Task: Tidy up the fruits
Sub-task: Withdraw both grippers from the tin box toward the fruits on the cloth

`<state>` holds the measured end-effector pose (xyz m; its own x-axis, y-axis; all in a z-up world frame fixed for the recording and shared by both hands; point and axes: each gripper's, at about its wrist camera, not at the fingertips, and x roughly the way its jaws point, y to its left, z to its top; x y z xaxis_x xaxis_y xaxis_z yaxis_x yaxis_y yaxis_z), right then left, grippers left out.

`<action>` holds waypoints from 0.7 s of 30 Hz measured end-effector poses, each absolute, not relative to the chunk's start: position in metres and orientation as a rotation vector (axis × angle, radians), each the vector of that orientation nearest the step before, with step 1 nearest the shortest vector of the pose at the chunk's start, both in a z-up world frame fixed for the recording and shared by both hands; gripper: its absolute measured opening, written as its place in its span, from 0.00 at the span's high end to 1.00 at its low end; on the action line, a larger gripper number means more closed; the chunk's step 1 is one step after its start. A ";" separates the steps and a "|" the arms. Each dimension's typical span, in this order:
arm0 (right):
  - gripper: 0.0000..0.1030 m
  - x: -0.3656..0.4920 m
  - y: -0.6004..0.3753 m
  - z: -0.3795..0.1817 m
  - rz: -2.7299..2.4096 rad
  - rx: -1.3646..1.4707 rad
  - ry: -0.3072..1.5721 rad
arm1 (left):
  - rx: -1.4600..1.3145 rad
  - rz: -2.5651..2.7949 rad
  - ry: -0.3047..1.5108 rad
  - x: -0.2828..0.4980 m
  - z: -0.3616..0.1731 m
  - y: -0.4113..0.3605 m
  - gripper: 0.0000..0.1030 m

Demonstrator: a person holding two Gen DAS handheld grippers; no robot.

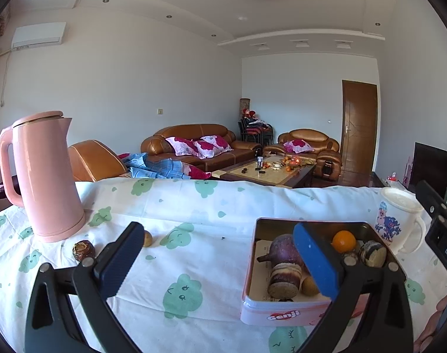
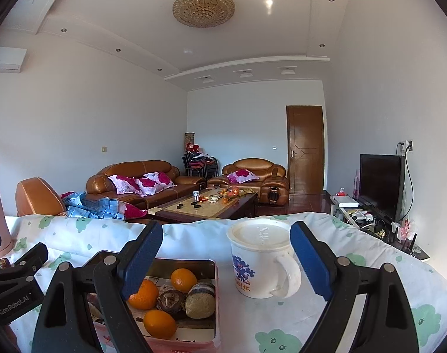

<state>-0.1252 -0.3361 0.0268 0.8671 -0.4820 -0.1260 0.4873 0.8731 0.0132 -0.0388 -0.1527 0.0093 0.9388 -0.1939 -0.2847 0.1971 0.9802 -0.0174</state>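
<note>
Left gripper (image 1: pixel 220 260): jaws spread wide, nothing between them, hovering over the near worktop (image 1: pixel 194 206) with its cloud-print cloth.
Right gripper (image 2: pixel 226 260): jaws spread, empty, poised near the tin and mug.
Tin (image 1: pixel 282 313): pink, open, near right of the worktop. Holds oranges (image 2: pixel 183 279), a purple tuber (image 1: pixel 282 250) and several brown cut-faced pieces, packed close. Risk: a jaw lowered among them likely nudges a round orange out over the low rim.
Dark brown fruit (image 1: pixel 83 250): loose on the cloth at the left, just beside the kettle's base.
Small tan fruit (image 1: pixel 147 239): loose, partly hidden behind the left jaw. Both probably remain to be gathered. Risk: either may roll when pinched, or the cloth may drag.
Kettle (image 1: pixel 46 176): pink, upright, far left. Risk: a reach for the dark fruit could knock it.
Mug (image 2: pixel 260 260): lidded, right of the tin. Risk: the right jaw may clip its handle.
</note>
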 end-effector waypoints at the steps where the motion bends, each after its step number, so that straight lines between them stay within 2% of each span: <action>1: 0.13 -0.125 -0.339 0.026 -0.505 0.070 0.132 | 0.011 -0.200 0.289 -0.040 0.010 -0.152 0.00; 8: 0.13 -0.123 -0.345 0.018 -0.499 0.192 0.214 | 0.002 -0.208 0.287 -0.045 0.011 -0.137 0.00; 21: 0.13 -0.112 -0.299 0.014 -0.452 0.202 0.264 | 0.066 -0.173 0.284 -0.040 0.012 -0.104 0.00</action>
